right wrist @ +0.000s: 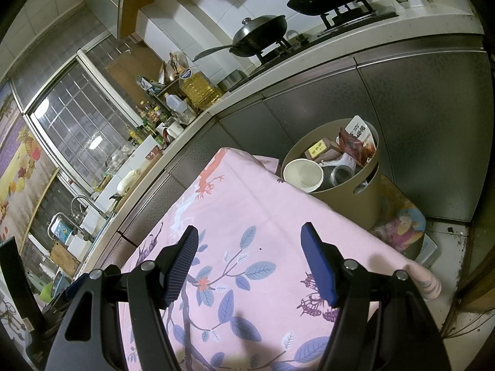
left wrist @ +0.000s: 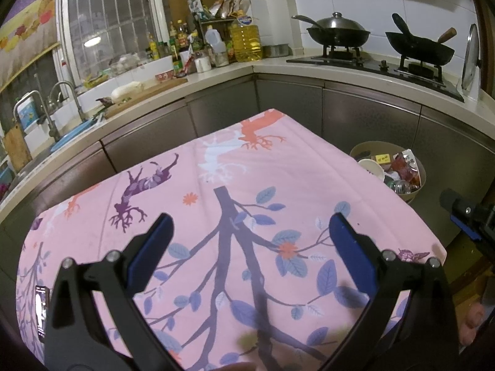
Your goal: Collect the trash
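Pink cloth with a blue-leaf branch print (left wrist: 216, 216) is covering the table, lying bare under both grippers. Left gripper (left wrist: 249, 227) is hovering over it, blue-padded fingers (left wrist: 161, 232) standing wide apart, gripping nothing. Right gripper (right wrist: 249, 242) is hovering likewise, fingers apart and empty. Round beige plastic bin (right wrist: 349, 198) is sitting at 1 o'clock off the table's far corner, holding a white paper cup (right wrist: 303, 174), red snack wrappers (right wrist: 352, 145) and a metal can (right wrist: 338, 174).

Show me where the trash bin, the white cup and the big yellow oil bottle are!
trash bin (right wrist: 355, 199), right wrist view, its outer wall.
white cup (right wrist: 302, 171), right wrist view, its open mouth.
oil bottle (left wrist: 247, 41), left wrist view, its body.
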A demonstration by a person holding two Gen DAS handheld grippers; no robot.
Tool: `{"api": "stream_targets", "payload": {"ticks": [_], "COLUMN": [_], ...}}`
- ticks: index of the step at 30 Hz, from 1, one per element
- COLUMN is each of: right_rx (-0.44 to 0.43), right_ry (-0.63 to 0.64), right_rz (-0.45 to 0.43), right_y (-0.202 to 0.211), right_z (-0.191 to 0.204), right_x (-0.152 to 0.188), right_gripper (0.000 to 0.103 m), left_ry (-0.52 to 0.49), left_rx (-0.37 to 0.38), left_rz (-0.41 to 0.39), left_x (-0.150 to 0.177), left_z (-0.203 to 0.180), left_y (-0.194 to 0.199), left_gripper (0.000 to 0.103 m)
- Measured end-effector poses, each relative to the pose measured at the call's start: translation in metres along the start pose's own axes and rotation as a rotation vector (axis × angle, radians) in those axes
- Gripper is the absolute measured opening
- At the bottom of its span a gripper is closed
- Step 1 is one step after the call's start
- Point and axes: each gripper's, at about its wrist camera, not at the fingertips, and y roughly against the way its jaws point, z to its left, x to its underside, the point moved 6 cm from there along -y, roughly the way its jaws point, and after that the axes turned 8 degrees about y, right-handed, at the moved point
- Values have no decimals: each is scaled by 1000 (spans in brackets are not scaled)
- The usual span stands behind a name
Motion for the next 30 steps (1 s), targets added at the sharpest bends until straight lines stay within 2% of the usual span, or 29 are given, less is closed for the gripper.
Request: {"api": "stream_targets", "payload": {"ticks": [30], "right_rx": [0], "right_ry": [-2], "right_rz": [1], "right_y": [0], "right_z": [0], "right_x": [0], "right_gripper": [66], "left_ry": [-28], "left_rx": [35], "left_rz": [27], "left_x": [9], "left_z": [-5], "left_y": [-5], "left_gripper": [97]}}
